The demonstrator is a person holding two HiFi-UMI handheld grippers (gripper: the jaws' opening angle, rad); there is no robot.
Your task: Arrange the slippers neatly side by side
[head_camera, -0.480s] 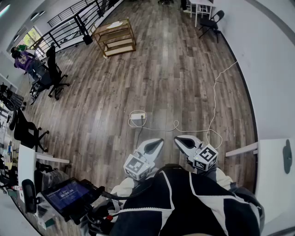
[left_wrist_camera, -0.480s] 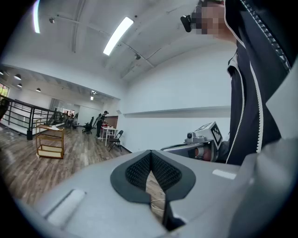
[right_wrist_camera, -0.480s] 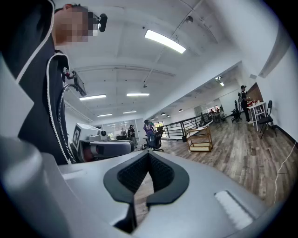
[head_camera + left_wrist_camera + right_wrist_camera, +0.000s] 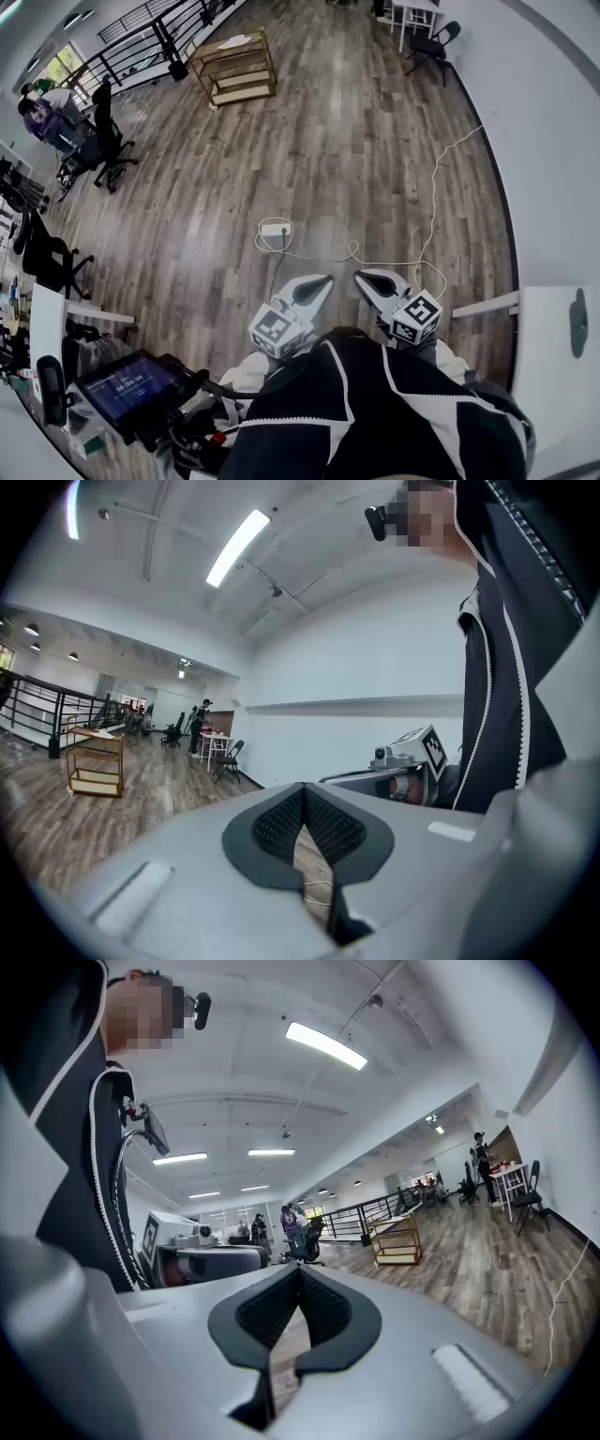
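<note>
Left gripper (image 4: 309,289) and right gripper (image 4: 375,284) are both closed, empty and level; no slippers show ahead of either.

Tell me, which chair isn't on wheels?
The black folding chair at the far right, beside the white table; the office chairs on the left have wheeled bases.
</note>
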